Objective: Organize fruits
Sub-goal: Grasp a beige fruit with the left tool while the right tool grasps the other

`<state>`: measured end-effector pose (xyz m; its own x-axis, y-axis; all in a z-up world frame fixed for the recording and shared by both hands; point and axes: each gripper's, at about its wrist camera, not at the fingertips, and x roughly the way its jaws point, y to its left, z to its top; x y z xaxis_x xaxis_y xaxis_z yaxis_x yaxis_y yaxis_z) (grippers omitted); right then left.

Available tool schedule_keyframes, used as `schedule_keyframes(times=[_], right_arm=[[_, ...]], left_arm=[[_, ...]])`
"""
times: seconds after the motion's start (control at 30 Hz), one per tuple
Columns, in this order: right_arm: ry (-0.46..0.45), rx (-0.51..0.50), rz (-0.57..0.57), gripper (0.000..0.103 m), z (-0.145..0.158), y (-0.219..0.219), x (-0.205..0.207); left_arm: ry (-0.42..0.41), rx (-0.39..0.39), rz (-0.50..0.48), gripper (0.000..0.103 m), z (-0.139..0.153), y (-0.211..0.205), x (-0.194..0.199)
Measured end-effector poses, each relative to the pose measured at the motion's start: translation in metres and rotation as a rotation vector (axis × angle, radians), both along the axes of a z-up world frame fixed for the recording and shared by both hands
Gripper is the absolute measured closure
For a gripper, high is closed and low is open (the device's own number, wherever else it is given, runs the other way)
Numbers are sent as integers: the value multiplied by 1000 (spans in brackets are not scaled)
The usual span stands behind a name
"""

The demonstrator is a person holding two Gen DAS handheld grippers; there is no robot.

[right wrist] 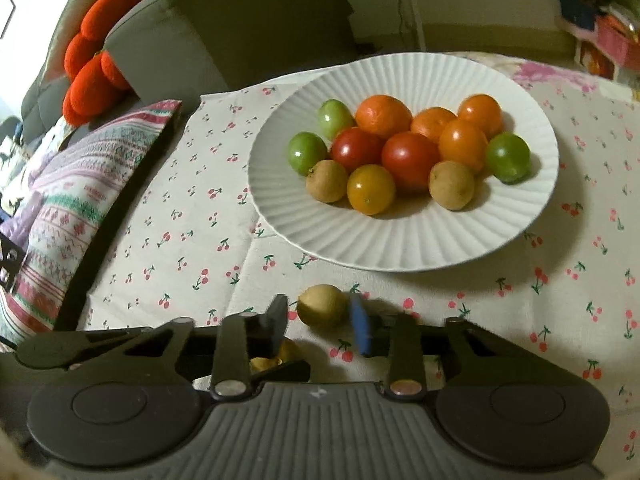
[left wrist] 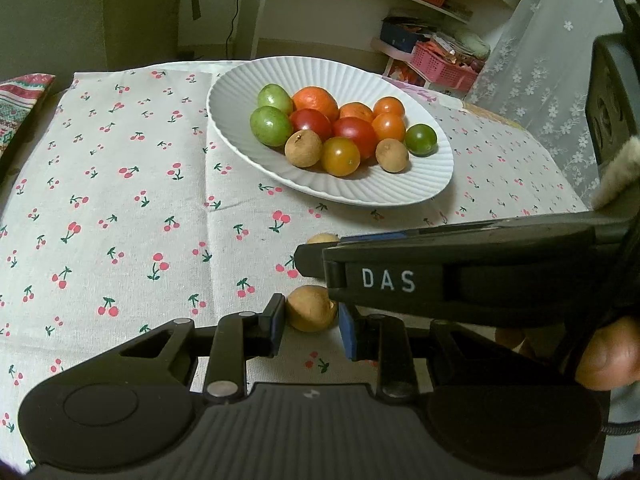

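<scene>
A white ribbed plate [left wrist: 392, 196] [right wrist: 400, 248] holds several small tomatoes in green, red, orange and yellow, plus two brown longans. In front of it, on the cherry-print cloth [left wrist: 120, 200], my left gripper [left wrist: 311, 316] is shut on a brown longan [left wrist: 310, 306]. My right gripper [left wrist: 320, 250] reaches across from the right, just beyond it. Most of a second longan [left wrist: 322, 237] is hidden behind its fingers. In the right wrist view the right gripper [right wrist: 320, 316], blurred, is shut on that longan [right wrist: 322, 306]. The left gripper's longan [right wrist: 276, 356] peeks out below the right gripper's left finger.
A grey chair [left wrist: 60, 20] stands behind the table, and a patterned cushion [right wrist: 80, 208] lies at the left edge. Shelves with a pink basket [left wrist: 444, 66] and a lace curtain [left wrist: 540, 92] are at the back right. A red plush [right wrist: 92, 68] sits on the chair. A person's thumb [left wrist: 608, 356] shows at the right.
</scene>
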<state>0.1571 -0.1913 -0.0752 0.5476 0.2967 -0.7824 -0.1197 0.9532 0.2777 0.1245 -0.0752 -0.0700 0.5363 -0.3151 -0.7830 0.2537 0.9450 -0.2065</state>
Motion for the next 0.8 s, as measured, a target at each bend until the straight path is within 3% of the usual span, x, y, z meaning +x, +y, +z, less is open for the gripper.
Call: schedule_keyframes(times=[0.8], right_arm=[[-46,38,48,80,21,3,-5]], left_arm=[[-29,6,11,88,13,3,-3]])
